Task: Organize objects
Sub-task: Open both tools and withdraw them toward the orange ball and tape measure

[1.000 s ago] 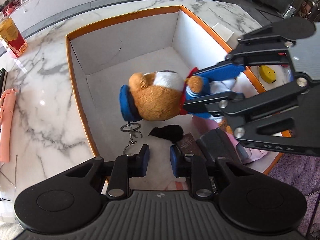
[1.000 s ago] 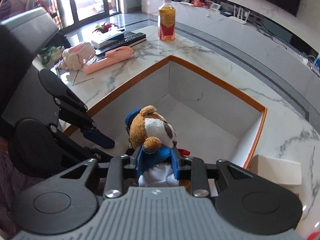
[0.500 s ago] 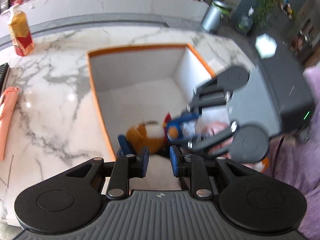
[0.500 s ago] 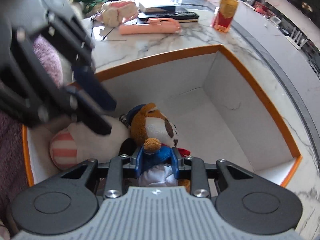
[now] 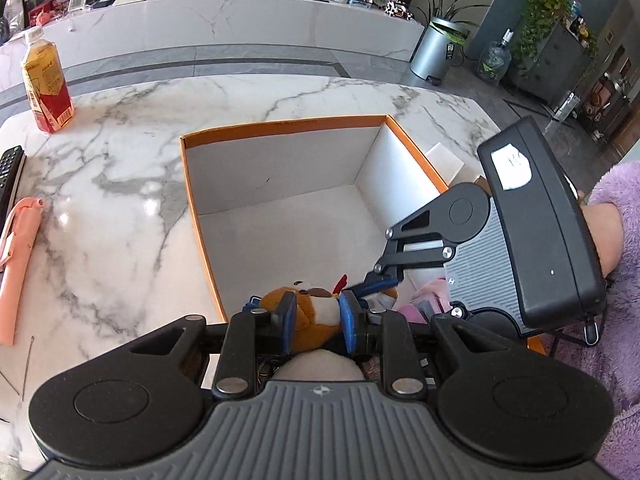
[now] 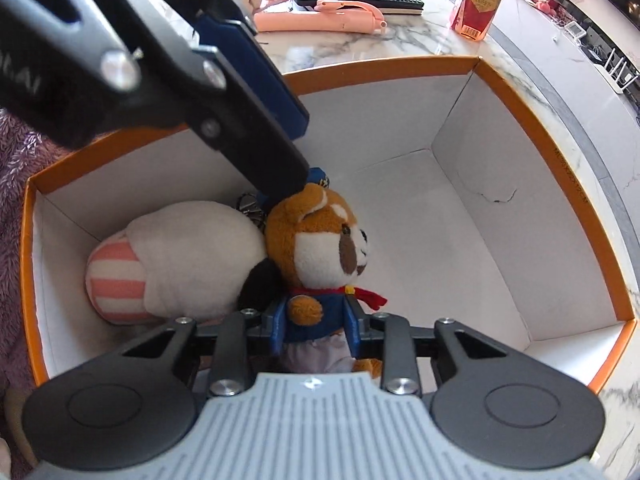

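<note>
A brown and white plush bear [image 6: 320, 240] in blue clothes with a red scarf sits inside an orange-rimmed white box [image 6: 592, 216]. My right gripper [image 6: 316, 324] is shut on the plush bear's blue body near the box's near wall. A white plush with pink stripes [image 6: 176, 264] lies beside the bear. My left gripper [image 5: 318, 322] hovers above the bear's head with its jaws a little apart and empty; the bear [image 5: 304, 312] shows between its fingers. The box [image 5: 192, 200] stands on the marble table.
On the marble table [image 5: 120, 168] lie a pink flat object [image 5: 18, 264], a black remote [image 5: 10, 176] and a juice bottle [image 5: 46, 88]. The same pink object [image 6: 320, 20] and the bottle [image 6: 480, 0] show in the right wrist view.
The left gripper has pulled back and up from the box. The right gripper has carried the bear toward the near corner, next to the striped plush.
</note>
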Demonstrator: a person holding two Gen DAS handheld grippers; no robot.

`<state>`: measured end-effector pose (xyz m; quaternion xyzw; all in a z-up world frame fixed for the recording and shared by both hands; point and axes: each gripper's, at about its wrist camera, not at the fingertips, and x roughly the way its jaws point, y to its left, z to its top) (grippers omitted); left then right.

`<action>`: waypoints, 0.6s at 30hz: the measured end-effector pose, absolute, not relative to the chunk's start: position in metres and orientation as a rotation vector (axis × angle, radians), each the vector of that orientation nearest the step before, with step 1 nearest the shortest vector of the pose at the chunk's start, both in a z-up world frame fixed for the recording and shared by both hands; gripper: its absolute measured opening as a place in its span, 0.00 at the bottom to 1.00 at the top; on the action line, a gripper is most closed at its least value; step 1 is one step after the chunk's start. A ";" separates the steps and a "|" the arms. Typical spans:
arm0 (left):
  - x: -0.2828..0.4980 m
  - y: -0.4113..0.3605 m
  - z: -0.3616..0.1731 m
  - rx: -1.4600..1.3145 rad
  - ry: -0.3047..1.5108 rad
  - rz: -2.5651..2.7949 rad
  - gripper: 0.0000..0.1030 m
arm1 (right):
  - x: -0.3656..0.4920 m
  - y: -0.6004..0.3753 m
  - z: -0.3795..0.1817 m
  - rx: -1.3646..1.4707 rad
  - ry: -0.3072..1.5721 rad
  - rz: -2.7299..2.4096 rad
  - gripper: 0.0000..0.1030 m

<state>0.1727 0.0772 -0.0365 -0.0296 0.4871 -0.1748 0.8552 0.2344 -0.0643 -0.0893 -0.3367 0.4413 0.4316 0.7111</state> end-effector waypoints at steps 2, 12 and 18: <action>0.171 0.076 -0.036 -0.055 1.024 -0.370 0.26 | 0.235 -0.066 -0.086 -0.728 0.986 0.934 0.40; 0.149 0.065 -0.018 -0.066 0.966 -0.376 0.34 | 0.201 -0.104 -0.033 -0.392 0.889 0.711 0.62; 0.138 0.039 -0.003 -0.048 0.877 -0.386 0.39 | 0.154 -0.140 -0.013 -0.199 0.705 0.506 0.67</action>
